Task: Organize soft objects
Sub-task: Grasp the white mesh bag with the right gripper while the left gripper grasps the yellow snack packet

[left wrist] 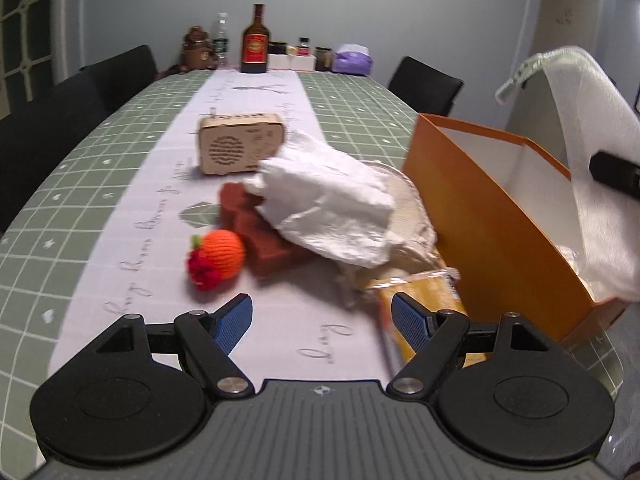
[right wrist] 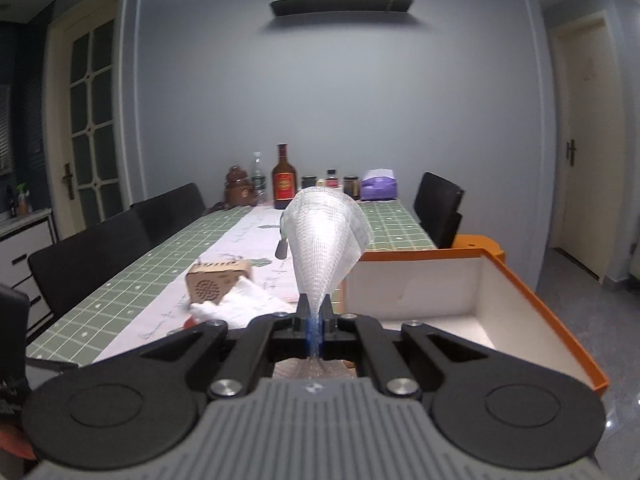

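Right gripper [right wrist: 314, 320] clamped on a white mesh bag [right wrist: 326, 236], raised above the orange box [right wrist: 536, 300].

Left gripper [left wrist: 322, 322] spread wide and empty, low over the table's [left wrist: 100, 184] pale runner. Heaped on the runner beside the box: white cloth [left wrist: 328, 196], brown sponge [left wrist: 264, 240], orange knit ball [left wrist: 220, 254], a yellow packet [left wrist: 424, 300]. Box at the table's right edge, open, white inside. Wooden speaker [left wrist: 240, 144] just behind the cloth. Bottles at the far edge.

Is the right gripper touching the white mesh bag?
Touching. The right wrist view shows the right gripper with its jaws shut on a pinch of the white mesh bag, which fans out above the fingertips.
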Action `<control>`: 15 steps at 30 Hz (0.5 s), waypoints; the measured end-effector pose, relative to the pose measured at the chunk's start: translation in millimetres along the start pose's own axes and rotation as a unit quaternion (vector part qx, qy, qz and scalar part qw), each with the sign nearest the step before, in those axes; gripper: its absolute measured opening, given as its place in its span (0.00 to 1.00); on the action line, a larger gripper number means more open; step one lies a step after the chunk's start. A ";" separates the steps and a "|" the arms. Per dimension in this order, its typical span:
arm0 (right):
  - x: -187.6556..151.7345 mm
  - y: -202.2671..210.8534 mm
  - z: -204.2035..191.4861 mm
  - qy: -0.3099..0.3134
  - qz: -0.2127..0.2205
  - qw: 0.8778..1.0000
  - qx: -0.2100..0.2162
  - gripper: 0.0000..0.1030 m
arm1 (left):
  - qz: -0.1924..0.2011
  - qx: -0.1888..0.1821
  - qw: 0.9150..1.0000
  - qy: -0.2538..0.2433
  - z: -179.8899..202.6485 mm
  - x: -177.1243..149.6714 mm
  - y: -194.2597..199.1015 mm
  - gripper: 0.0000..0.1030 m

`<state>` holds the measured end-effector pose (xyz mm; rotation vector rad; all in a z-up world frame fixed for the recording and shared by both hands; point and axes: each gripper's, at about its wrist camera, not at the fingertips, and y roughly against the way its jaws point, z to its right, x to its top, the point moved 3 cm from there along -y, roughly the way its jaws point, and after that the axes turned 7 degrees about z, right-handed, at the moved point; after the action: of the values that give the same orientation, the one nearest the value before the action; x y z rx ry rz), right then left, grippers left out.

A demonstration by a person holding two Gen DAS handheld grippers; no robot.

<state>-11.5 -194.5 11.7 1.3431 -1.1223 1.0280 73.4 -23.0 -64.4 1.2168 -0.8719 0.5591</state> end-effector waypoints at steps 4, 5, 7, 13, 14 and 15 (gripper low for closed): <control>2.1 3.2 21.9 -0.003 0.007 1.000 -0.022 0.00 | -0.011 -0.017 0.999 -0.025 26.5 -1.3 -12.4 0.90; 1.1 1.7 27.1 -0.005 0.005 1.000 -0.027 0.00 | -0.016 -0.023 0.999 -0.029 31.8 -1.9 -17.0 0.90; -2.5 -3.1 37.0 -0.011 -0.003 0.999 -0.036 0.00 | -0.026 -0.033 0.998 -0.035 41.8 -4.0 -24.9 0.90; -9.8 -11.9 53.5 -0.022 -0.016 0.999 -0.037 0.00 | -0.054 -0.044 0.997 -0.043 59.7 -11.6 -48.0 0.90; -9.9 -12.8 54.3 -0.022 -0.015 0.999 -0.036 0.00 | -0.060 -0.045 0.996 -0.043 60.8 -13.1 -51.8 0.90; -9.6 -13.9 54.9 -0.022 -0.015 0.999 -0.035 0.00 | -0.064 -0.047 0.996 -0.044 62.0 -14.1 -54.7 0.90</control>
<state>-0.4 -248.5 -4.3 1.3290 -1.1572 0.9321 91.0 -96.5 -100.8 1.2088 -0.8783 0.3592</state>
